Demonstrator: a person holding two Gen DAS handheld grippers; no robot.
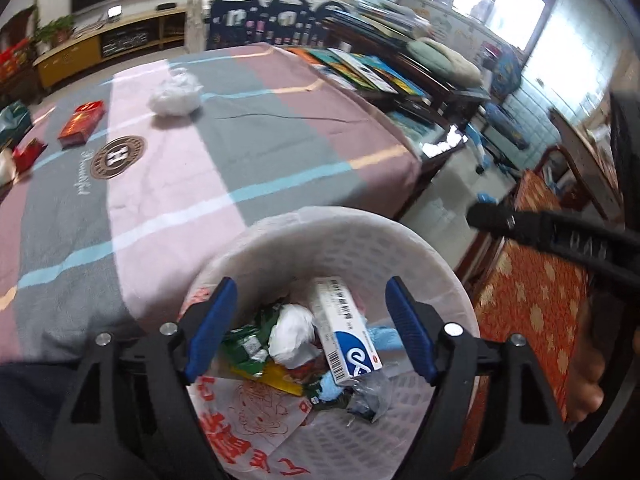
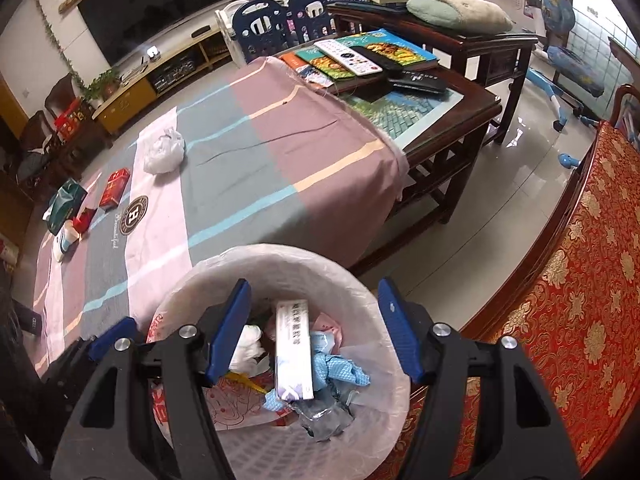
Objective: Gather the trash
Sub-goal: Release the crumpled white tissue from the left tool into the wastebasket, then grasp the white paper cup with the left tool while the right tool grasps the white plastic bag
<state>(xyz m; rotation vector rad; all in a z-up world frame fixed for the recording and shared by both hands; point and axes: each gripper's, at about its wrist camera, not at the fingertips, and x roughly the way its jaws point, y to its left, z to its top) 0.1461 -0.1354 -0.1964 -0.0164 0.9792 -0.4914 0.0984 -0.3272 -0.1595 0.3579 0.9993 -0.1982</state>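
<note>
Jaws on both your grippers – left gripper (image 1: pixel 310 330), right gripper (image 2: pixel 314 330) – gape empty over the bin (image 2: pixel 280 252). Remaining trash – white wad (image 1: pixel 175 94), red box (image 1: pixel 82 123) – lies ahead-left on the tabletop (image 1: pixel 260 140), likelier nearer your left.

I can't see the bottom of the trash basket (image 1: pixel 352 236) because the white and blue box (image 1: pixel 346 332), the white paper ball (image 1: pixel 292 336) and the green wrapper (image 1: pixel 244 344) lie on top of everything, and the picture's lower edge cuts off its near rim. In my left wrist view the far room is blurry, the green bag (image 1: pixel 14 120) and red wrapper (image 1: pixel 28 154) are cut off at the left edge, and the words on the red box (image 1: pixel 82 124) are too small to read. In my right wrist view the blue cloth (image 2: pixel 336 372) hides what is under it, and the small white thing (image 2: pixel 64 242) on the striped cloth (image 2: pixel 248 168) is too tiny to name.
</note>
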